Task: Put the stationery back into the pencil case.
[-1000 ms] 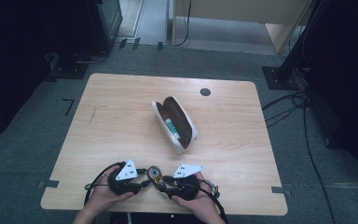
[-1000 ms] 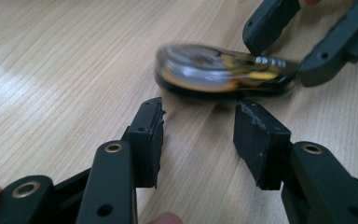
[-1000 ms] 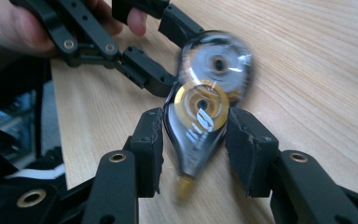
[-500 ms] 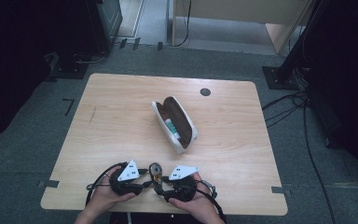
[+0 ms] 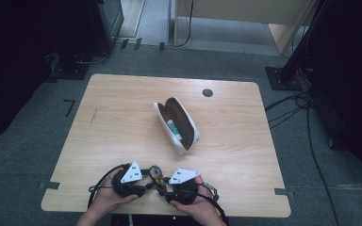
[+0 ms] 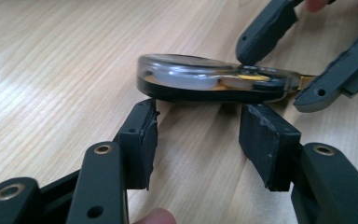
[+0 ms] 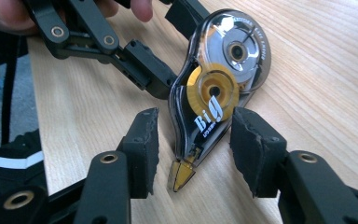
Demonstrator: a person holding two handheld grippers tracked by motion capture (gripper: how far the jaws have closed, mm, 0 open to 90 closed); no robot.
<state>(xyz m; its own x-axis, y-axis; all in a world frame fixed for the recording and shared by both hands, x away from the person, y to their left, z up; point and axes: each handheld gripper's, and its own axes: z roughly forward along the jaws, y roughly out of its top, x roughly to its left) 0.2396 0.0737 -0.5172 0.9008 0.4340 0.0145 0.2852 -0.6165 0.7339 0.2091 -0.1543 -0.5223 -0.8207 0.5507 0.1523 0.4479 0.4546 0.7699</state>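
Just tape dispenser [image 5: 155,172] (near table edge [image 5: 169,213])

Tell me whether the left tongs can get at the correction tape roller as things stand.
Probably yes. The correction tape roller lies just beyond the left tongs, whose pads stand apart, having just been opening, with bare table between. The right tongs already flank its tip end, so room is tight there.

We are seeing little shift at the table's near edge. Our left gripper [image 6: 196,140] has just been opening its jaws, the tape roller [image 6: 209,84] lying just past their pads. Our right gripper [image 7: 193,149] has just been closing its jaws, the roller [image 7: 219,88] standing between them, the right pad at its edge.
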